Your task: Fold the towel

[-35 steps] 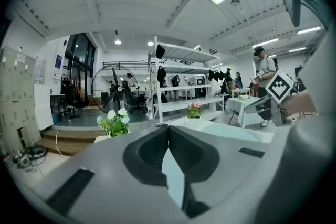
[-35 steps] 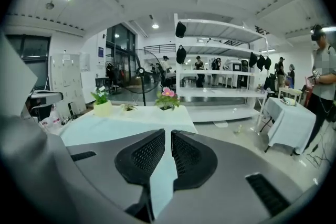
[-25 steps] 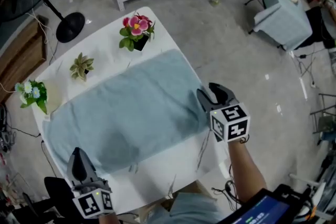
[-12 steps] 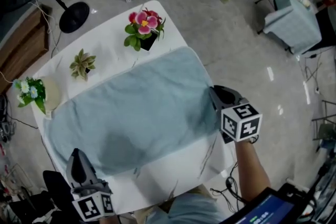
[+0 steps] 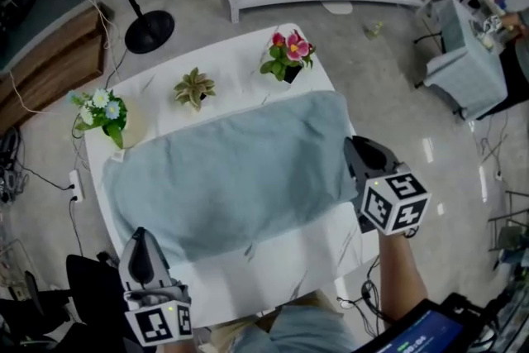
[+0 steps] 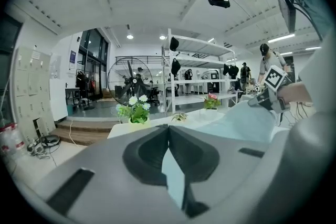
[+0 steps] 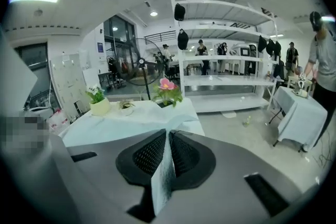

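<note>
Where flat, towel (image 5: 231,169) lengthwise along table (image 5: 235,72)

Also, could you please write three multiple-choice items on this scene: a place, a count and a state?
1. Where does the pink-flowered plant stand? A on the towel; B on the bare table beyond it; C on the floor.
2. How many potted plants are on the table? A two; B three; C four.
3. The left tongs are: A open, empty; B shut on a pot; C shut on the towel.
Answers: B, it stands clear of the towel; B, pink-flowered plant, succulent, white-flowered plant; C, towel shows between the closed tongs.
</note>
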Motion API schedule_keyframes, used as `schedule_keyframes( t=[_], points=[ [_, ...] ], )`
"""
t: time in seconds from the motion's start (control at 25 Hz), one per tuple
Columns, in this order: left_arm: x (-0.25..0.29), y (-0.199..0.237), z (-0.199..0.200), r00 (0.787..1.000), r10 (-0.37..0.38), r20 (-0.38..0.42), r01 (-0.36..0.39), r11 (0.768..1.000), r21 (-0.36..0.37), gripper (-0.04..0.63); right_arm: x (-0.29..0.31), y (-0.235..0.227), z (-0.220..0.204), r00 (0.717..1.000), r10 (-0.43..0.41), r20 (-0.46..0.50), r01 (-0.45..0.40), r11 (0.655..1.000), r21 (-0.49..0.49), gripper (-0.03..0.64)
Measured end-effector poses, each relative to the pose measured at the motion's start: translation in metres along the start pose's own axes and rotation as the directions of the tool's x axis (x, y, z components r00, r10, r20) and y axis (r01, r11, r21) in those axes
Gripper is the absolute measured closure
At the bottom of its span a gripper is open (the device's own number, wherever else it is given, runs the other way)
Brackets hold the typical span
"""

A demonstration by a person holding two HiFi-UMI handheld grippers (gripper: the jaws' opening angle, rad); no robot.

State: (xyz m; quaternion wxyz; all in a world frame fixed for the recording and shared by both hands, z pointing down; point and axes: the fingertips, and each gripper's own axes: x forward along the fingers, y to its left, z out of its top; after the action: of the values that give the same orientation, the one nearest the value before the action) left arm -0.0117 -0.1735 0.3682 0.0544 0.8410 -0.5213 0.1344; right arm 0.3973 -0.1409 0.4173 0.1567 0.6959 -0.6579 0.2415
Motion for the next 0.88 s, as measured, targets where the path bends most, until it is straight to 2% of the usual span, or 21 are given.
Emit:
schedule_keyframes(
  t=[0.2,0.48,0.68,0.88],
  points=[
    [-0.041,0.045,0.008,0.998,0.032,0.046,-0.031,0.999,-0.028,0.588,-0.006,0.077,0.035,0.999,0.022,0.044,-0.016,0.993,-0.12,0.58],
    [-0.106,0.124,0.001,0.989,0.13,0.069,-0.123,0.988,-0.094,0.588,0.003,0.202,0.067,0.992,0.114,0.057,-0.097,0.963,-0.252,0.579],
    [-0.155,0.173,-0.01,0.978,0.197,0.073,-0.189,0.976,-0.11,0.588,0.013,0.289,0.065,0.982,0.183,0.039,-0.16,0.931,-0.328,0.578],
    [-0.196,0.208,-0.03,0.969,0.243,0.054,-0.235,0.965,-0.112,0.588,0.029,0.366,0.049,0.969,0.247,0.019,-0.225,0.908,-0.353,0.578]
  ],
)
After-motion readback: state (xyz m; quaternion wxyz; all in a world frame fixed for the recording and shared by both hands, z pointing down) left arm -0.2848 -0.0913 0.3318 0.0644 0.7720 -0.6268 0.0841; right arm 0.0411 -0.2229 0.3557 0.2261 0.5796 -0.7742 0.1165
